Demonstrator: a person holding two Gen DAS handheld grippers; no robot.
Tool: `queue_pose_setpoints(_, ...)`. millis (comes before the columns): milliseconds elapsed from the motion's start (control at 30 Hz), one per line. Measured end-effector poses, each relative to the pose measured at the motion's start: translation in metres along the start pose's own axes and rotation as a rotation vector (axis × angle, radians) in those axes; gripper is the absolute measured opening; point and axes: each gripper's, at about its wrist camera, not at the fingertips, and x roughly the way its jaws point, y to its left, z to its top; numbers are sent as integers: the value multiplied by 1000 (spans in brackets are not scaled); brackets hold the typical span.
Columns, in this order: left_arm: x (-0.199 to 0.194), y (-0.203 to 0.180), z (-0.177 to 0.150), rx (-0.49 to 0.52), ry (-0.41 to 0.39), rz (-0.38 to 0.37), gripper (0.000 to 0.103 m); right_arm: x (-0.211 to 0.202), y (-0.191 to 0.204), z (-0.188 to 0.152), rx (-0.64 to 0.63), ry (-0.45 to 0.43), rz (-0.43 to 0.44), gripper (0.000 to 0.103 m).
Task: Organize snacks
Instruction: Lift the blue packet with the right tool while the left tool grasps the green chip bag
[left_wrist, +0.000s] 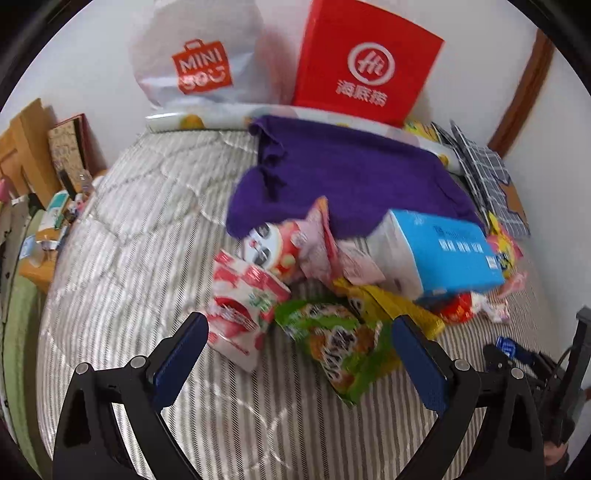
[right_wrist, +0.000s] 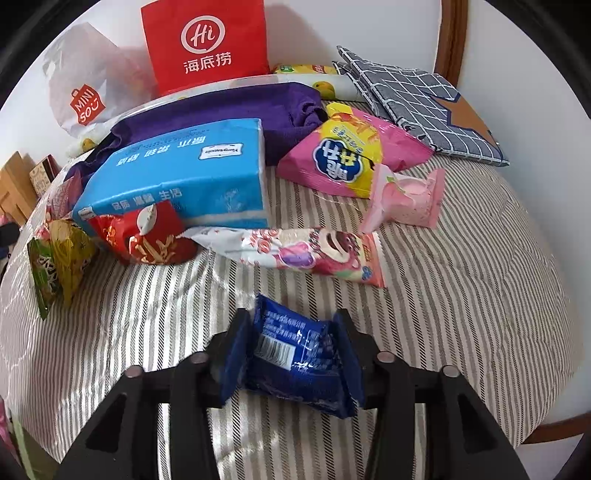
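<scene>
Slippage is the risk: the right gripper (right_wrist: 291, 354) pinches a glossy blue packet (right_wrist: 295, 363) near the tissue box (right_wrist: 177, 177), while the left gripper (left_wrist: 299, 347) hangs wide beside it, above a green bag (left_wrist: 332, 339).

Grey-and-white striped bedspread (right_wrist: 443, 280) — purple cloth (left_wrist: 354, 173), red bag (right_wrist: 207, 40), blue tissue pack (right_wrist: 177, 173) — dark-blue snack packet (right_wrist: 295, 365).

A striped bed (right_wrist: 461, 295) carries snack packets (right_wrist: 306, 254), tissue pack (right_wrist: 184, 177), purple cloth (left_wrist: 351, 177).
</scene>
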Motion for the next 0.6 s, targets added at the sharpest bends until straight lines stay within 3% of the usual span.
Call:
queue_pose_setpoints(67,5,-5,-5,20,16,-5,99,0,-3,-3,-1,4,-5,58)
queue_pose_setpoints(267,25,-17,-11,61,62,8,99,-1,-5,-9,-15,-23,0,55)
queue_pose_setpoints(333,32,-19,-11,66,74,32,94,-1,-5,-8,-15,-25,2,49)
queue_pose_setpoints(400,37,-19,-11,80,86,60,81,-2,-6,-8,-21,-25,4,44)
queue_pose_setpoints(500,38,-15,-12,88,95,45,68,-2,-9,-7,-22,-16,13,43)
queue_pose_setpoints(600,42,-14,-12,57,103,38,69,-1,-7,-7,-25,-23,6,43)
